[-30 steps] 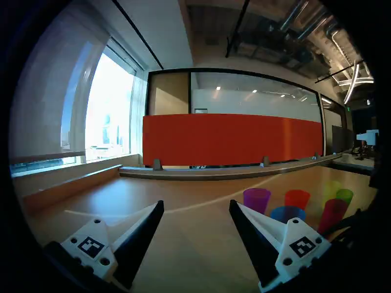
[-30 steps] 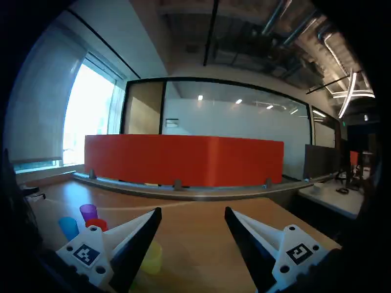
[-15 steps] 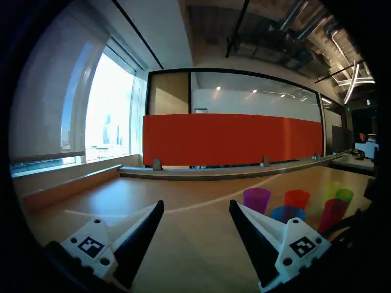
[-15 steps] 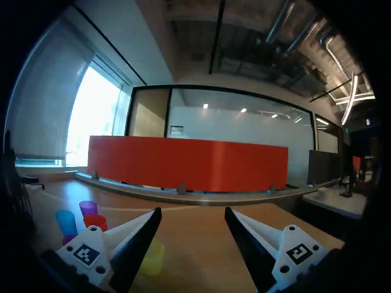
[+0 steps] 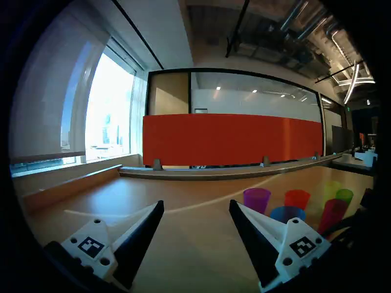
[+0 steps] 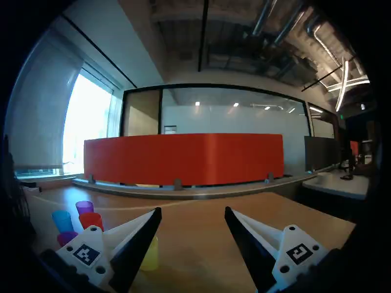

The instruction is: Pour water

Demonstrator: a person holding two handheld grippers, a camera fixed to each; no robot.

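Fingers left [image 5: 141,234] spread, empty | fingers right [image 6: 139,239] spread, empty | six cups [image 5: 256,199] on table [image 5: 195,254]

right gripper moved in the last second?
Yes. The right gripper tilted or turned slightly: the red partition top sloped down rightward, now it rises rightward.

A wooden table [image 5: 195,239] carries several coloured cups [image 5: 256,199] (upright, clustered together).
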